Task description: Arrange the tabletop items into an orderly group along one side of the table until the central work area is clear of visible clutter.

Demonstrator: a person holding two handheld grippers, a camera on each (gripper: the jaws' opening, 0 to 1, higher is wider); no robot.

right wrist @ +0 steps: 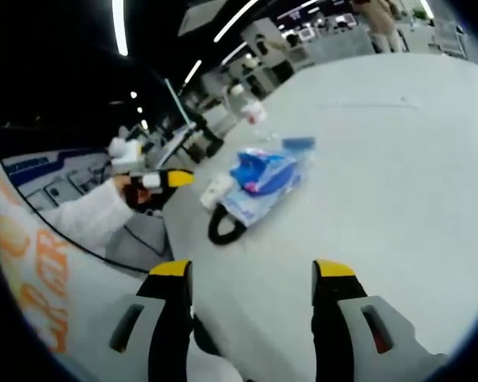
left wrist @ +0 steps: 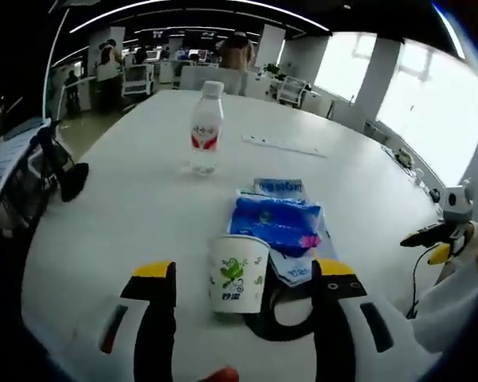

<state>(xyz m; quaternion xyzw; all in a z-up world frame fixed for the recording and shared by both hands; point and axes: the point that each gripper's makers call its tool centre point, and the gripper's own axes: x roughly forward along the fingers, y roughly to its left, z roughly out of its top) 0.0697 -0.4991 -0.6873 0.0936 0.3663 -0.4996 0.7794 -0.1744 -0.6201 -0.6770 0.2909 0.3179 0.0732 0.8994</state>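
Both your grippers hang open over the white table, holding nothing.

Your left gripper [left wrist: 244,274] has its jaws spread wide, and the paper cup [left wrist: 238,273] stands upright on the table [left wrist: 127,215] between them, touching neither. Just behind the cup lies the blue tissue pack [left wrist: 277,221], with a black loop [left wrist: 280,318] beside it and the water bottle [left wrist: 206,127] upright farther back. Your right gripper [right wrist: 253,270] is equally wide over bare tabletop, well apart from the pack.

No print on the paper cup [left wrist: 238,274] is legible.
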